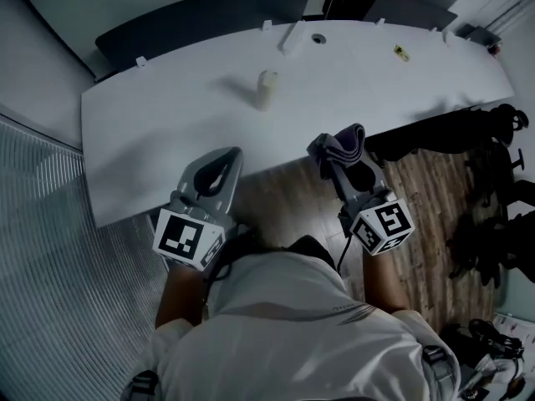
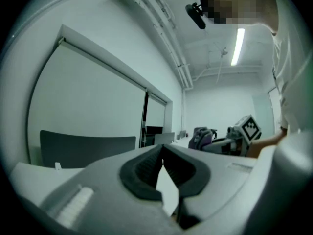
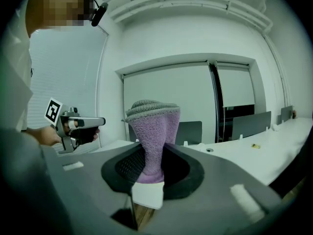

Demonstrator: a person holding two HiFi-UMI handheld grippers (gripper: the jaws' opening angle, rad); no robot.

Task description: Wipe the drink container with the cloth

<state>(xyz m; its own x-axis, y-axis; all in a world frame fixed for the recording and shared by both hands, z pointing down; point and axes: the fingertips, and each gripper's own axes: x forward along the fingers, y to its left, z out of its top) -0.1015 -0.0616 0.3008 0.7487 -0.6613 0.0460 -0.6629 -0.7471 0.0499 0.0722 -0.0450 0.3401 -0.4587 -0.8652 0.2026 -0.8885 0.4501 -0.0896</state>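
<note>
My right gripper: jaws clamped on cloth. Left gripper: jaws together, empty. Both are well short of the drink container; I'd steady it with the left, then wipe.

Fuzzy purple terry for the cloth, matt, with a grey ribbed knit edge at its 12 o'clock end. Smooth grey matt plastic on the left tool and right tool, with black ribbed rubbery pads inside. Smooth white matt top on the surface. Pale, dull cream finish on the drink container, material unclear. Wood-grain planks with a faint sheen on the floor, at 6 o'clock from the surface.
</note>
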